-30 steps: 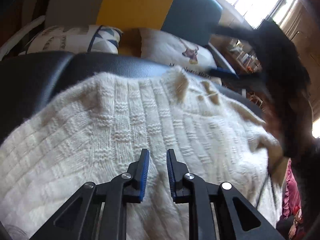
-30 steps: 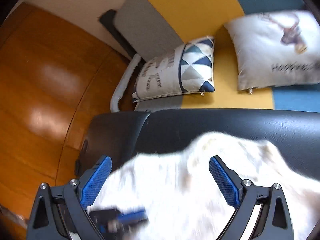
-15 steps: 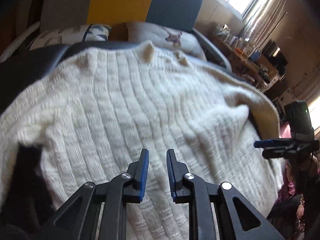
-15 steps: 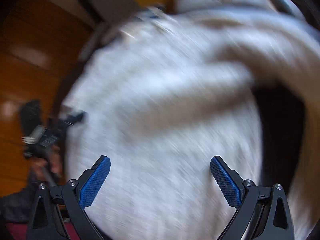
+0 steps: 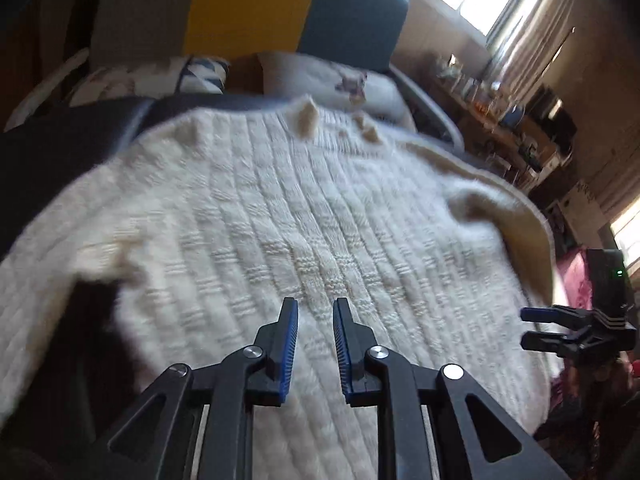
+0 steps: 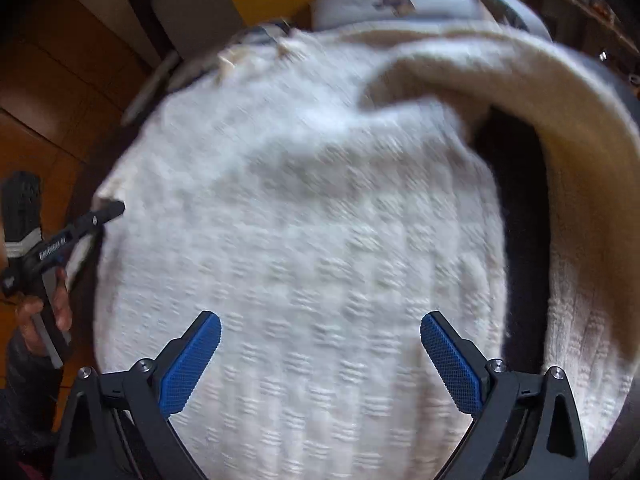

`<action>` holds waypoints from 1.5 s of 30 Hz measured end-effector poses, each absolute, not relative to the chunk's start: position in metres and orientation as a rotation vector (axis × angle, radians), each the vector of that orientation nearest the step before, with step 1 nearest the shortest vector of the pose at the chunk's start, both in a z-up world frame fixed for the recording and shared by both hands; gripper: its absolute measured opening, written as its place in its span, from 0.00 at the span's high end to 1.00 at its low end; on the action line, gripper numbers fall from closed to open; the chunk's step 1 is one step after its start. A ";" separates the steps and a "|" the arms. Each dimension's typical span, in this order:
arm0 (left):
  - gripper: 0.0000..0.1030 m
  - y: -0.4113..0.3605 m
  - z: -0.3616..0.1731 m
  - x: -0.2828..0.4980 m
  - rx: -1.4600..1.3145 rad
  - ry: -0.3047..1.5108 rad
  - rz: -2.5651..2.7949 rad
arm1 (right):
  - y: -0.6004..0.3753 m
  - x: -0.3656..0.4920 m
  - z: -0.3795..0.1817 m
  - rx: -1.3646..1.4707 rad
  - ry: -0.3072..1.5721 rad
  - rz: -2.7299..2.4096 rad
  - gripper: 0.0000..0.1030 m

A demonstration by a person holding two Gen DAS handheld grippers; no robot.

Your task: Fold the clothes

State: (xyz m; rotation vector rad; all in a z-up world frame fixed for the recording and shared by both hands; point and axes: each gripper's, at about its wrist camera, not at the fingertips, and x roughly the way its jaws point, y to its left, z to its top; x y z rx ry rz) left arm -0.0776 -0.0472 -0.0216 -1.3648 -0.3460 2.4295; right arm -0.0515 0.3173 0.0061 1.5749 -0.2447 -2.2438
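A cream cable-knit sweater (image 5: 304, 216) lies spread over a dark padded surface (image 5: 52, 156); it fills the right wrist view (image 6: 304, 208) too. My left gripper (image 5: 315, 312) hovers over the sweater's near part, jaws nearly closed with a narrow gap and nothing between them. My right gripper (image 6: 320, 332) is wide open above the sweater and empty. It also shows at the right edge of the left wrist view (image 5: 536, 324). One sleeve (image 6: 560, 128) curves along the right side. The left gripper shows at the left of the right wrist view (image 6: 104, 216).
Behind the surface stands a sofa with grey, yellow and blue panels (image 5: 252, 4) and two printed cushions (image 5: 332, 80). A cluttered shelf (image 5: 504, 120) runs under windows at the right. Wooden floor (image 6: 48, 80) lies to the left.
Both grippers pulled back toward me from the sweater's far part. The right gripper swung from the sofa side to the sweater's near right. The sweater looks more spread out.
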 end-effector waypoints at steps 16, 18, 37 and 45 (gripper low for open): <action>0.70 -0.391 -0.028 0.078 -1.525 -1.069 2.889 | 0.123 -0.015 0.013 1.302 0.038 -2.031 0.01; 0.68 -0.424 -0.034 0.093 -1.565 -1.109 2.928 | 0.108 -0.015 0.012 1.300 0.066 -2.019 0.01; 0.67 -0.454 -0.064 0.059 -1.724 -0.696 3.019 | 0.053 -0.056 0.023 1.285 0.146 -2.060 0.01; 0.93 -0.459 -0.060 0.046 -1.674 -0.612 3.109 | 0.052 -0.110 0.040 1.233 0.202 -2.163 0.01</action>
